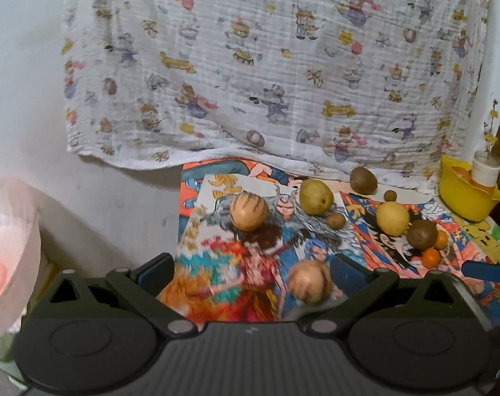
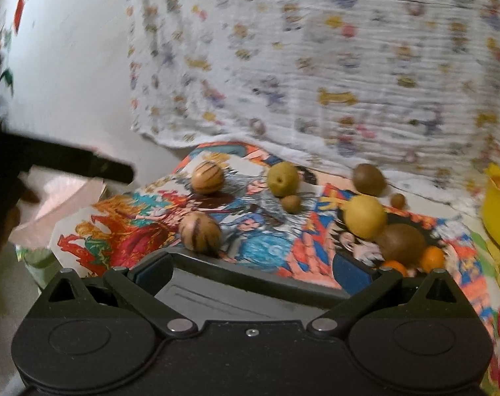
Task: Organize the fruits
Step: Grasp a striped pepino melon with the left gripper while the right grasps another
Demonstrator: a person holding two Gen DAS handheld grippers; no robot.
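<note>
Fruits lie scattered on colourful cartoon posters [image 1: 250, 250]. In the left wrist view a striped tan melon [image 1: 249, 211] sits far left, a second one [image 1: 306, 282] lies between my fingers, close to the right pad. A green pear [image 1: 315, 196], a yellow lemon [image 1: 392, 218], two brown kiwis [image 1: 363, 180] [image 1: 423, 234] and small oranges [image 1: 430, 257] lie to the right. My left gripper [image 1: 250, 272] is open. My right gripper [image 2: 250, 269] is open and empty, with a kiwi [image 2: 401, 239] and oranges [image 2: 433, 259] just past its right finger.
A yellow bowl [image 1: 464, 194] with a white jar [image 1: 485, 170] stands at the far right. A patterned white cloth [image 1: 266, 66] hangs behind the table. A pink roll [image 1: 6, 254] sits at the left. The left gripper's finger [image 2: 85, 165] shows at left in the right wrist view.
</note>
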